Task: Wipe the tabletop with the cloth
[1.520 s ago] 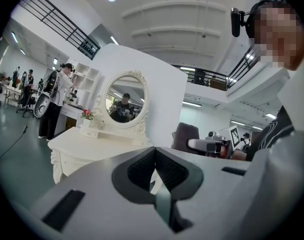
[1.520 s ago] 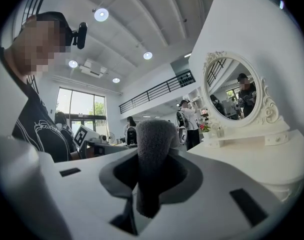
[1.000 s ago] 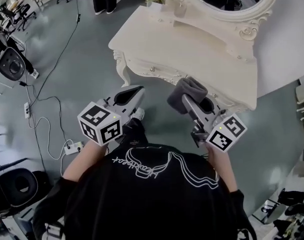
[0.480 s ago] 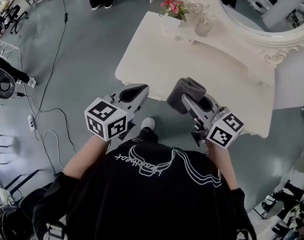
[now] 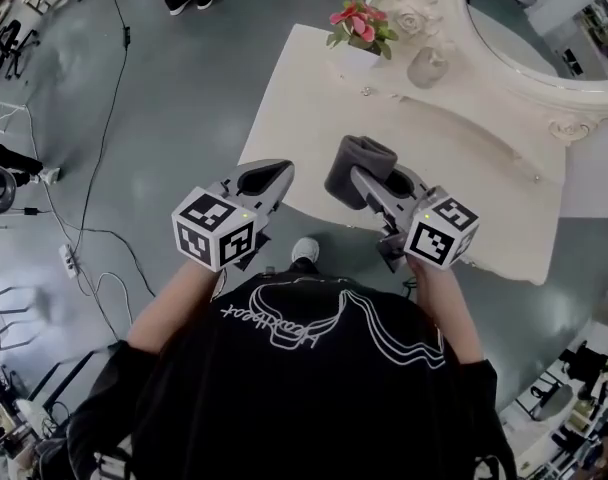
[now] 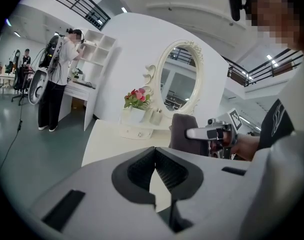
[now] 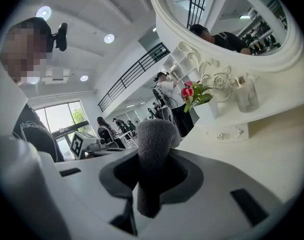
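Note:
A cream dressing tabletop [image 5: 314, 118] lies ahead of me in the head view. My right gripper [image 5: 369, 180] is shut on a folded dark grey cloth [image 5: 356, 168], held just above the table's near edge. In the right gripper view the cloth [image 7: 153, 154] stands up between the jaws. My left gripper [image 5: 269, 176] hovers at the table's near-left edge, shut with nothing in it. In the left gripper view its tips [image 6: 155, 160] meet, and the cloth [image 6: 183, 134] and the right gripper show to the right.
A pot of pink flowers [image 5: 356, 26] and a glass bottle [image 5: 428, 66] stand at the table's back, under an oval mirror [image 5: 544, 28]. Cables [image 5: 104, 148] run across the grey floor to the left. A person [image 6: 59, 74] stands by white shelves far left.
The view has drawn nearer to the table. Both grippers have moved forward, and the cloth now hangs over the tabletop's near edge instead of in front of it.

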`<state>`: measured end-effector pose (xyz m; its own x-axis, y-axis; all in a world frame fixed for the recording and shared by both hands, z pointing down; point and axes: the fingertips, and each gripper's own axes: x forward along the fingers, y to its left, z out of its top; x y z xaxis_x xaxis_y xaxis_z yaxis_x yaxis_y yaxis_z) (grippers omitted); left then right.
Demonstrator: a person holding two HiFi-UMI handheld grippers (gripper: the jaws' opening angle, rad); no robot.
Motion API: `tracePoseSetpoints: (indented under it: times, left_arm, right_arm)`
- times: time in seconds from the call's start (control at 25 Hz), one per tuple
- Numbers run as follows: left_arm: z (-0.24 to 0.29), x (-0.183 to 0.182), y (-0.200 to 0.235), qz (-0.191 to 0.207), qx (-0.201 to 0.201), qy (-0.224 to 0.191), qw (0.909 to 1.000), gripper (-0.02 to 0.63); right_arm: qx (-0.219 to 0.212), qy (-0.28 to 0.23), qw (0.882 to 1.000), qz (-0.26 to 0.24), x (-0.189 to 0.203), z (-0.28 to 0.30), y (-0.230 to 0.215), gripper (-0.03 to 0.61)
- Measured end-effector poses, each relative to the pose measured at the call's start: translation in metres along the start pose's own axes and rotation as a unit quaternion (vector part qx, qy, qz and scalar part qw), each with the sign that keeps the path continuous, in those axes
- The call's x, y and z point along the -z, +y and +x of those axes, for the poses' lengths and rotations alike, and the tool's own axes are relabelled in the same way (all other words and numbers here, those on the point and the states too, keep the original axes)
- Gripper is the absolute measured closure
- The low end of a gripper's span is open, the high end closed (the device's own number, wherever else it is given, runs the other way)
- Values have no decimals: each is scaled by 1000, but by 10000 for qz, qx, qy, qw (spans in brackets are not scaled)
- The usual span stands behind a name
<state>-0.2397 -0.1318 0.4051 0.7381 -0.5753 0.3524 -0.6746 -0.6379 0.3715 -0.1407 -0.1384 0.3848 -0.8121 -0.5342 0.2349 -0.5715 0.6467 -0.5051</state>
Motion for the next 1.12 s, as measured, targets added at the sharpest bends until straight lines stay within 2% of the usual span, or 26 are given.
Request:
tracePoseSetpoints:
  times: [0.44,0.68,0.96,1.12]
  left_arm:
    - [0,-2,64,-222,-473,43,9986,611]
    - [-2,2,90,-502,-690,37,9963,611]
    - [-7,16,109,-656,-878,245,9937,611]
    - [-6,19,113,-761,-845,303,9931,611]
  right_arm:
    - [-212,503,9980,321,-7,104,-35,494]
    - [-297,779,9905,1090,-1,157,-56,494]
    - [-163,1128,9794,1667,22,208,-73,494]
    - [151,1187,9746,1894,30,227,-85,497]
